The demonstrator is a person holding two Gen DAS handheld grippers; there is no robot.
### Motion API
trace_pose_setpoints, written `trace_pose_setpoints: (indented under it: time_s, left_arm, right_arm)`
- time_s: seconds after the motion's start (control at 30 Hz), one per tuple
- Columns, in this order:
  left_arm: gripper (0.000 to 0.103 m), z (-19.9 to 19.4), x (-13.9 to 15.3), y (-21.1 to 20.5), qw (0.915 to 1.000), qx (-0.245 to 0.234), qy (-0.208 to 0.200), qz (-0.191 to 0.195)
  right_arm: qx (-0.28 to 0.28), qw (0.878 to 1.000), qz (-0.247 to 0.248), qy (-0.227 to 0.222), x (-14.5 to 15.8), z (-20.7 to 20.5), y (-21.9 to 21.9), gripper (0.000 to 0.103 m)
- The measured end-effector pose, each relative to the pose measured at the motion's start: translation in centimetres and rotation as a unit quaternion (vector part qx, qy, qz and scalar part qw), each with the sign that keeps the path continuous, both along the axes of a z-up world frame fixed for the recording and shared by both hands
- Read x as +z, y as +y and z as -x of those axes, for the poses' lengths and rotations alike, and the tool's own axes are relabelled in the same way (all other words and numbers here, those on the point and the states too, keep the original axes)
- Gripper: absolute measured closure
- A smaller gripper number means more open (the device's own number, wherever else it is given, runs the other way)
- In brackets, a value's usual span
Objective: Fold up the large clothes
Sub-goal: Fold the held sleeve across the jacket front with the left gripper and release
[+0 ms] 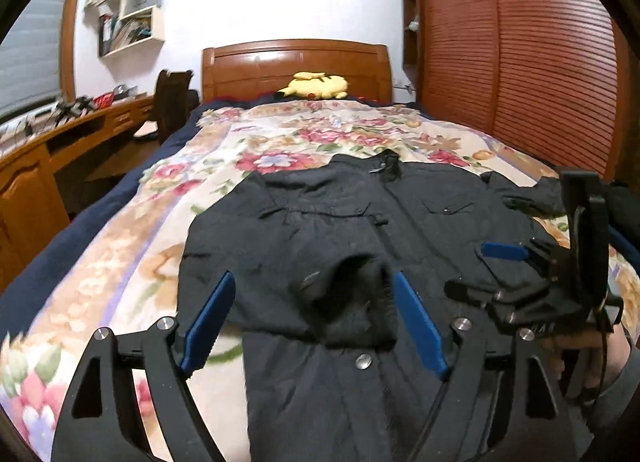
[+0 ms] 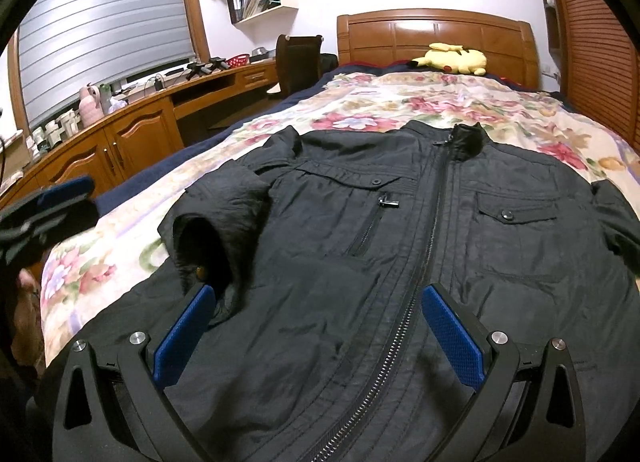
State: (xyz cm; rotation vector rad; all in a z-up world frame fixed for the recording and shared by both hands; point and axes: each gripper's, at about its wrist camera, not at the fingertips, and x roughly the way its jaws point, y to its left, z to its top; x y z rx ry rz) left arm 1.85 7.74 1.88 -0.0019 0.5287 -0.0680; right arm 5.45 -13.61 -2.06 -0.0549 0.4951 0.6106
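Note:
A large black zip-up jacket (image 2: 420,230) lies front up on the flowered bedspread (image 2: 360,110), collar toward the headboard. Its left sleeve is folded in over the chest, the cuff (image 2: 208,246) open toward me. My left gripper (image 1: 316,302) is open, its blue fingers on either side of that cuff (image 1: 352,294) just above the jacket (image 1: 320,222). My right gripper (image 2: 316,302) is open and empty over the jacket's lower front, beside the zipper. It also shows in the left wrist view (image 1: 476,266). The left gripper shows at the left edge of the right wrist view (image 2: 60,198).
A yellow plush toy (image 2: 452,58) lies by the wooden headboard (image 2: 436,34). A wooden desk with cabinets (image 2: 132,134) runs along the left of the bed. A slatted wooden wardrobe (image 1: 520,62) stands at the right. A dark chair (image 1: 172,102) sits by the desk.

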Motion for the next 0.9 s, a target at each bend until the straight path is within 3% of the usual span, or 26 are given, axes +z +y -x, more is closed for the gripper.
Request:
trace_pose_setpoints:
  time_s: [0.3, 0.63, 0.9]
  left_arm:
    - [0.021, 1.1, -2.6, 3.3, 0.9996, 0.024, 0.001, 0.014]
    - [0.021, 1.4, -3.3, 4.3, 0.9997, 0.023, 0.000, 0.005]
    - [0.021, 1.4, -3.5, 4.7, 0.9998, 0.014, 0.005, 0.012]
  right_arm:
    - [0.028, 0.999, 0.018, -0.014, 0.4, 0.0, 0.4, 0.004]
    - [0.038, 0.998, 0.039, -0.011, 1.2, -0.7, 0.9, 0.007]
    - [0.034, 0.995, 0.098, 0.002, 2.8, -4.0, 3.8, 0.010]
